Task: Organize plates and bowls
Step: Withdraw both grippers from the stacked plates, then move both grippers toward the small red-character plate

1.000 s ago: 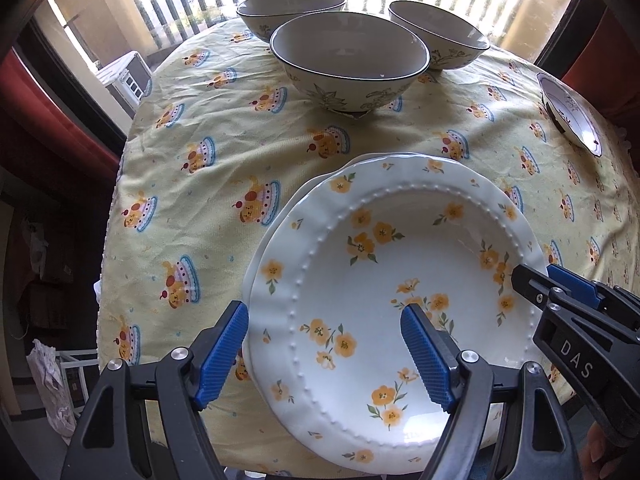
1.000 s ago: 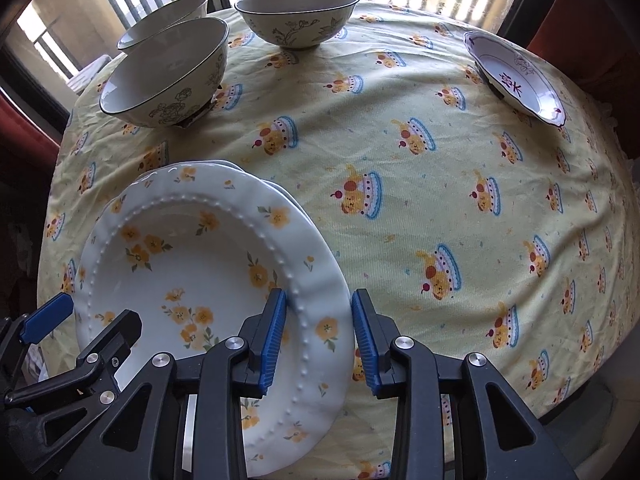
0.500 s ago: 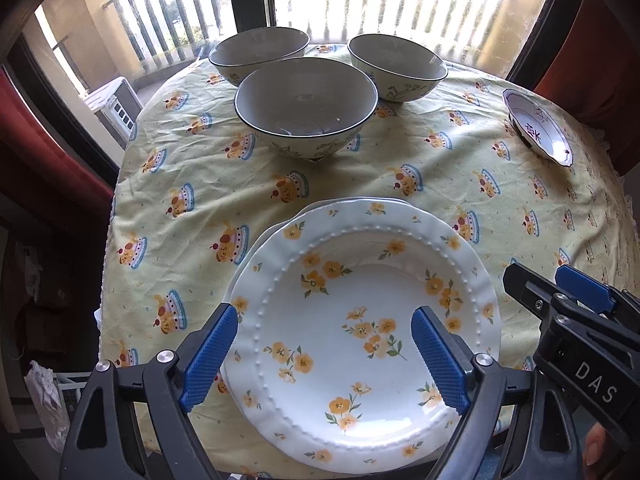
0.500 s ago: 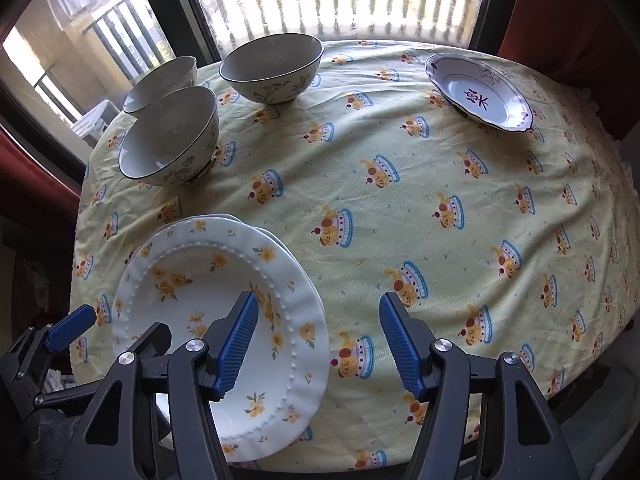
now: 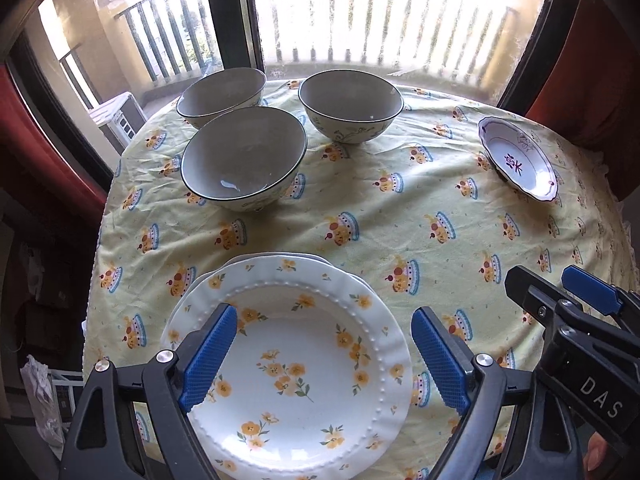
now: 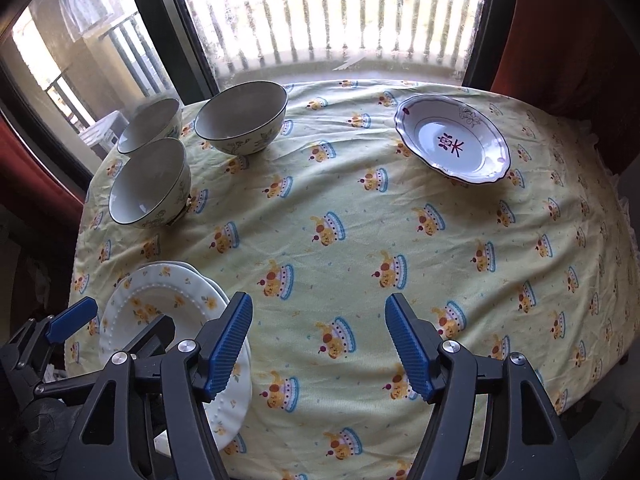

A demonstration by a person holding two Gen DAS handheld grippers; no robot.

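Observation:
A white plate with yellow flowers (image 5: 304, 352) (image 6: 160, 312) lies on top of another plate at the near left of the table. My left gripper (image 5: 320, 360) hangs open above it with nothing between its fingers. My right gripper (image 6: 318, 344) is to the plate's right, over bare cloth; its jaws are opening and hold nothing. Three grey-lined bowls (image 5: 244, 158) (image 5: 222, 94) (image 5: 351, 105) stand at the far left. They also show in the right wrist view, bowls (image 6: 150, 182) (image 6: 150, 124) (image 6: 242, 122). A small white dish with a purple mark (image 5: 518, 158) (image 6: 452, 138) sits at the far right.
The round table wears a yellow cloth (image 6: 340, 240) with a cake pattern. A window with railings (image 5: 360, 20) stands behind it. Red curtains (image 5: 600, 60) hang on both sides. The table edge lies just beneath both grippers.
Both grippers have risen and drawn back from the flowered plate. The right gripper let go of the plate's rim and opened wide. The left gripper opened a little further.

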